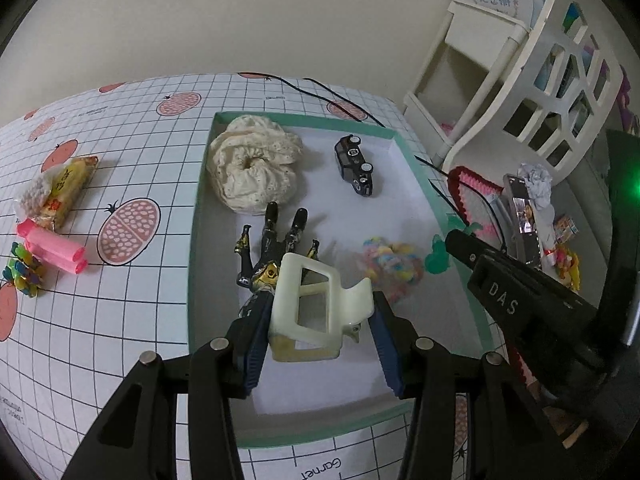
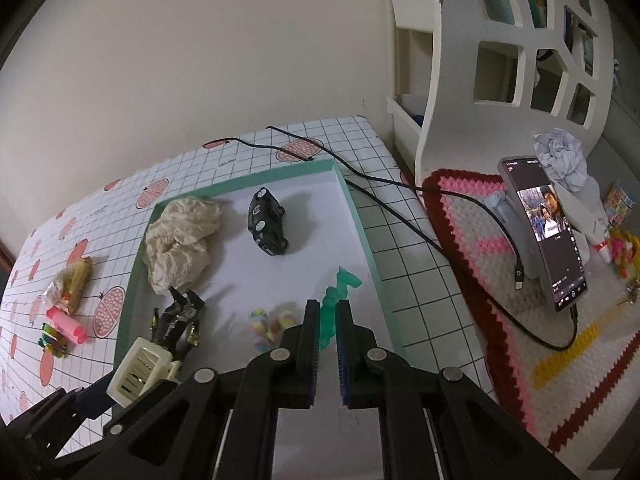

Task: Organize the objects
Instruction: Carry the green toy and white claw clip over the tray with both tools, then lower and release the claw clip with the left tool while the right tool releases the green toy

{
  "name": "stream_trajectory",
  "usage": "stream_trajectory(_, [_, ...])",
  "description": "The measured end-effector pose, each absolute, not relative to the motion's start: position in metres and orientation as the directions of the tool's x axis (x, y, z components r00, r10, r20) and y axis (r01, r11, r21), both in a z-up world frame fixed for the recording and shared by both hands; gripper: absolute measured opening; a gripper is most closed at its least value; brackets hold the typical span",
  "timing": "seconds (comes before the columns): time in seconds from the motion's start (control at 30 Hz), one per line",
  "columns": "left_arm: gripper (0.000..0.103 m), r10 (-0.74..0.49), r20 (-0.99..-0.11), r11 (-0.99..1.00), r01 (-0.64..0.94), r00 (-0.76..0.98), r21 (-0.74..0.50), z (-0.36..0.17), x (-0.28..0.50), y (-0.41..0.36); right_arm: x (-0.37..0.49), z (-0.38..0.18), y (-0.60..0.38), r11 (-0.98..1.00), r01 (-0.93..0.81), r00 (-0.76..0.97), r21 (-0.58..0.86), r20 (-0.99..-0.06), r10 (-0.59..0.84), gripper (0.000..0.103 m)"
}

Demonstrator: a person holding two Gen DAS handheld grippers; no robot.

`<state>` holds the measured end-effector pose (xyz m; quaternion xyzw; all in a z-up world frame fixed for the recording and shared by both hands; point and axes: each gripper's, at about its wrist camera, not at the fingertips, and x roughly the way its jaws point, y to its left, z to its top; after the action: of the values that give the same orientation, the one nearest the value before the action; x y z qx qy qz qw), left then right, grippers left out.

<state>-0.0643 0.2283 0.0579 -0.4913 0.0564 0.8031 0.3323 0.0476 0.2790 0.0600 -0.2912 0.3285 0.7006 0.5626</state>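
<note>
Left tool (image 1: 316, 344) — clamped on cream hair claw clip (image 1: 310, 308), above green-rimmed tray (image 1: 196, 216). Right tool (image 2: 328, 344) — clamped on green toy (image 2: 334, 300), tray's right side. Tray holds black toy car (image 2: 267, 222), cream scrunchie (image 1: 254, 164), dark figurine (image 1: 276, 248).

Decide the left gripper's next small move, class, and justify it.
Probably lower and open the left gripper to leave the hair clip in the tray: the clip hangs above the tray's white floor, beside the toy figure.

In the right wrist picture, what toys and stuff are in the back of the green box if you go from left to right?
Cream lacy cloth → black toy car → the box's green far corner.
</note>
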Motion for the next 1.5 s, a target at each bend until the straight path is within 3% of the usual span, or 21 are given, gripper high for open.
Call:
stream_trajectory(0.93, [0.050, 0.419, -0.892, -0.762, -0.600, -0.169, -0.244, 0.030, -0.059, 0.240, 0.041, 0.056, 0.275, -0.164, -0.975, -0.218, 0.150, -0.784, 0.581, 0.009])
stream_trajectory(1.37, [0.051, 0.463, -0.862, -0.790, -0.537, -0.208, -0.295, 0.055, -0.075, 0.217, 0.045, 0.063, 0.273, -0.152, -0.974, -0.228, 0.170, -0.770, 0.596, 0.009])
stream_trajectory(1.5, [0.062, 0.464, -0.839, -0.820, -0.496, -0.284, -0.285, 0.063, -0.086, 0.205, 0.040, 0.064, 0.271, -0.171, -0.972, -0.231, 0.159, -0.770, 0.595, 0.009])
